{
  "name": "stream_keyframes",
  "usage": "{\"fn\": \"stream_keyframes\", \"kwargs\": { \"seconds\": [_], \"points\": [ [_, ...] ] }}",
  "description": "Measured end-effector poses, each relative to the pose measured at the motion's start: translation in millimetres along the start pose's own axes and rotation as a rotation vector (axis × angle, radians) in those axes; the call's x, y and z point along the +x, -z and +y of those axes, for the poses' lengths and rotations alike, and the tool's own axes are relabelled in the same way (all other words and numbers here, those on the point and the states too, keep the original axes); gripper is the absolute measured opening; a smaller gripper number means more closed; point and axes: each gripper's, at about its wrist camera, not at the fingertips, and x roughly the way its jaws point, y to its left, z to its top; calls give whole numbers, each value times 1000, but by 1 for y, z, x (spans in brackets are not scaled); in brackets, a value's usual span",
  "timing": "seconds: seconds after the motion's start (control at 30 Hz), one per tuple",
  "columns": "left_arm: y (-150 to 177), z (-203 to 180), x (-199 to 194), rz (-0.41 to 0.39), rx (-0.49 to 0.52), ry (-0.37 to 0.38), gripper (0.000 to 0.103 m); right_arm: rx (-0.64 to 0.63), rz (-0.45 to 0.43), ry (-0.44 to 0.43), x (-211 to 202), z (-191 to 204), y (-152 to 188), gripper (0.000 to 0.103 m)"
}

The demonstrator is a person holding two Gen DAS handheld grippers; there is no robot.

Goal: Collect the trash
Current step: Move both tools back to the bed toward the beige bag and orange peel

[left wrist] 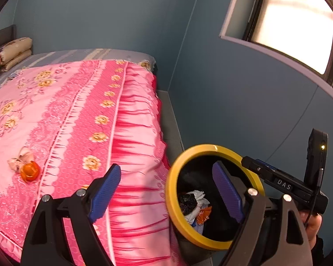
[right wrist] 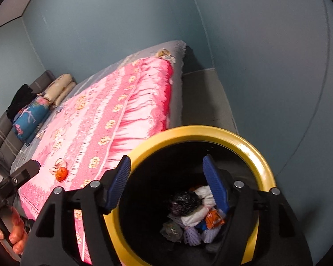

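Observation:
A black trash bin with a yellow rim (left wrist: 173,190) (right wrist: 262,161) stands beside the bed and holds several pieces of trash (left wrist: 195,206) (right wrist: 193,215). On the pink floral quilt (left wrist: 77,115) (right wrist: 104,115) lie an orange peel (left wrist: 30,171) (right wrist: 61,174) and a crumpled pinkish tissue (left wrist: 21,158) (right wrist: 59,163). My left gripper (left wrist: 166,192) is open and empty, near the bed's edge and the bin's rim. My right gripper (right wrist: 167,181) is open and empty above the bin's mouth; its body shows in the left wrist view (left wrist: 286,184).
Pillows (left wrist: 15,51) (right wrist: 60,86) and a blue floral bolster (right wrist: 31,117) lie at the bed's head. Blue walls surround the bed. A window (left wrist: 299,26) is on the right wall. A grey floor strip (right wrist: 206,97) runs between bed and wall.

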Motion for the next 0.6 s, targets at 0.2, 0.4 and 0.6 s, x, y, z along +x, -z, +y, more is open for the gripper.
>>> {"fn": "stream_keyframes", "kwargs": {
  "seconds": [0.2,0.4,0.6],
  "points": [
    [-6,25,-25,-42,-29,-28,83,-62,-16,-45,2,31,-5,67],
    [-10,59,-45,-84,-60,-77,86,-136,-11,-97,12,71,-8,71],
    [-12,97,-51,-86,-102,-124,87,-210,14,-153,31,115,-7,74]
  ]
}}
